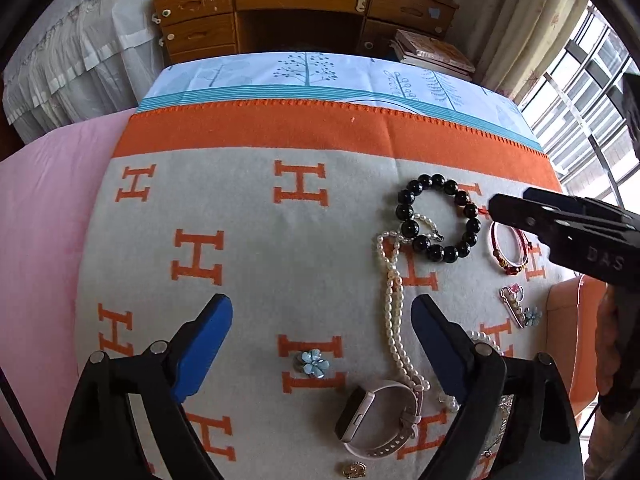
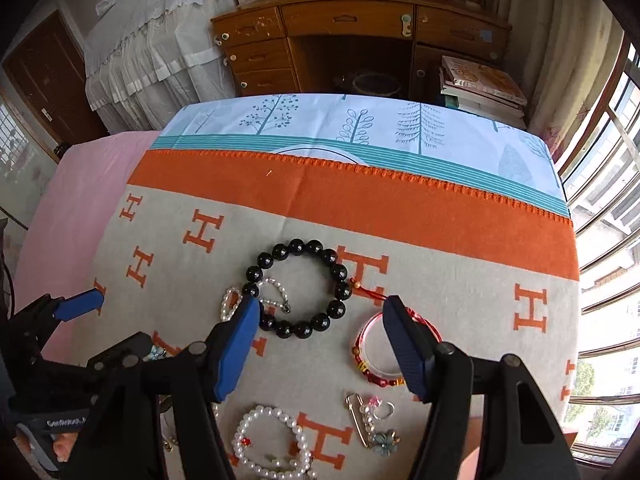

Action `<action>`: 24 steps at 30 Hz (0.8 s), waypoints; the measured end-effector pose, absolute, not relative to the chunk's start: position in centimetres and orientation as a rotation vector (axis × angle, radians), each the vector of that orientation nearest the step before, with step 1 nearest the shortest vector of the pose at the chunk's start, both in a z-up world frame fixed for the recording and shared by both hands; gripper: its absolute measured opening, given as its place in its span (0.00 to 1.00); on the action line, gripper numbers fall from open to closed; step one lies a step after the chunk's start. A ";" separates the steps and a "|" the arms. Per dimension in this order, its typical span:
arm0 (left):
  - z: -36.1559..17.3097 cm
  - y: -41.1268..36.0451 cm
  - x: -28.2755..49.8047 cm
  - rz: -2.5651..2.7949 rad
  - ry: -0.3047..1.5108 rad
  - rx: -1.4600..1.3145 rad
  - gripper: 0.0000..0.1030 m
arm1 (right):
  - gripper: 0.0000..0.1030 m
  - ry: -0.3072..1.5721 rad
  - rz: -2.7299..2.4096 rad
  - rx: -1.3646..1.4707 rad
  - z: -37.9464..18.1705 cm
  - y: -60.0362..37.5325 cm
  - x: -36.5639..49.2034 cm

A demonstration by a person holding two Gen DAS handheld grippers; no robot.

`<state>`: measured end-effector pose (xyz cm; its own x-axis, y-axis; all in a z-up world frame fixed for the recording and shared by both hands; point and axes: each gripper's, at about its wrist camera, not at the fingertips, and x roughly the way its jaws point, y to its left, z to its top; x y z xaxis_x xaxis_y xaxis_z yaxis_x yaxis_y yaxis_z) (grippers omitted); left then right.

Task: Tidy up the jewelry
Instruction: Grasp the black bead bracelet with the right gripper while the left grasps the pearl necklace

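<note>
While the blanket (image 1: pixel 248 208) with its orange border and orange H pattern carries every piece of jewelry, we hold both grippers above it with nothing between their fingers. We keep the left gripper (image 1: pixel 322 344) spread wide over the near edge of the blanket, its blue pads clear of all items. We keep the right gripper (image 2: pixel 322 344) equally spread toward the right side of the blanket, hovering over the black bead bracelet (image 2: pixel 301 289) and the red cord bracelet (image 2: pixel 394 350).

Largest of the pieces, the long pearl strand (image 1: pixel 394 304) runs from the near edge up toward the middle of the blanket, its upper loops touching the black bead bracelet. The pink-strapped watch (image 1: pixel 380 420) lies at the near edge, against the lower end of the strand. A pearl bracelet (image 2: pixel 272 444) sits at the near edge beside the pin. The red cord bracelet lies just right of the black beads, apart from them except for a red tassel. The charm pin (image 2: pixel 370 424) lies near the right edge. The blue flower brooch (image 1: pixel 314 363) rests alone at the near edge.
</note>
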<state>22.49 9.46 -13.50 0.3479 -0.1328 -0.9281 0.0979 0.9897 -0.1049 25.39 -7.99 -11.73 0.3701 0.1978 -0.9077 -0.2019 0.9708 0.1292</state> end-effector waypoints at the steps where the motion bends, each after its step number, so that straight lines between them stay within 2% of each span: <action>1: -13.9 9.0 22.7 -0.155 1.217 -0.014 0.85 | 0.55 1.184 0.258 -0.008 -12.5 -7.8 26.0; 2: -14.3 8.5 22.8 -0.155 1.229 0.002 0.83 | 0.51 1.206 0.254 -0.014 -13.2 -7.6 26.6; 4: -15.1 7.5 23.2 -0.182 1.258 0.013 0.70 | 0.44 1.242 0.241 -0.032 -14.7 -7.2 27.5; 7: -16.3 6.2 23.9 -0.210 1.295 0.021 0.59 | 0.33 1.284 0.236 -0.043 -16.4 -7.1 28.4; 11: -17.3 4.7 24.6 -0.227 1.321 0.036 0.54 | 0.26 1.277 0.218 -0.089 -17.1 -6.7 29.0; 14: -17.9 3.8 24.9 -0.232 1.342 0.046 0.47 | 0.17 1.259 0.204 -0.144 -17.5 -6.2 29.0; 18: -18.3 2.9 25.3 -0.197 1.327 0.088 0.34 | 0.14 1.244 0.197 -0.143 -17.2 -6.6 28.7; 20: -18.3 2.8 25.3 -0.184 1.323 0.093 0.21 | 0.14 1.216 0.202 -0.097 -16.3 -7.2 28.2; 21: -18.2 2.9 25.4 -0.183 1.326 0.079 0.08 | 0.14 1.200 0.210 -0.065 -15.7 -7.6 27.9; 24: -18.2 3.5 25.6 -0.183 1.336 0.011 0.07 | 0.14 1.141 0.242 0.026 -13.2 -8.8 26.5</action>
<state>25.56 3.51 -18.23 0.2202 -0.1258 -0.9673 0.1387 0.9856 -0.0966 26.46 -8.76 -13.25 0.3936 0.2035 -0.8965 -0.1772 0.9737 0.1433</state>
